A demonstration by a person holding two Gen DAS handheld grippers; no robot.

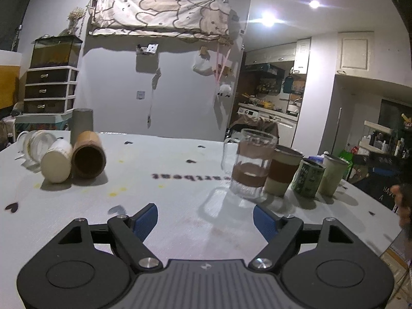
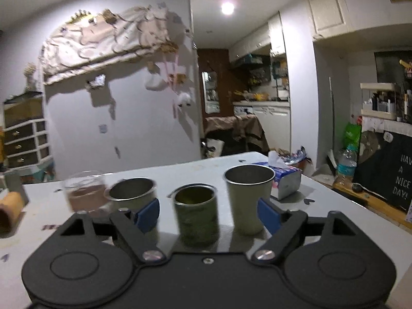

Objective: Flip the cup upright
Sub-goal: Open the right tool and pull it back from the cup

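Observation:
In the left wrist view a brown cup (image 1: 88,155) lies on its side at the table's left, mouth towards me, beside a white cup (image 1: 57,161) and a clear glass mug (image 1: 34,145), both also on their sides. A grey cup (image 1: 82,123) stands behind them. My left gripper (image 1: 206,220) is open and empty, low over the table's middle. A row of upright cups stands at the right: a glass mug (image 1: 249,164), a brown-banded cup (image 1: 282,171), a green cup (image 2: 197,215) and a pale metal cup (image 2: 248,199). My right gripper (image 2: 208,213) is open around the green cup without gripping it.
A tissue box (image 2: 284,177) sits on the table's far right. The table (image 1: 180,154) has a grey cloth with small dark hearts. A drawer unit (image 1: 50,90) with a tank stands behind at the left. The kitchen lies beyond at the right.

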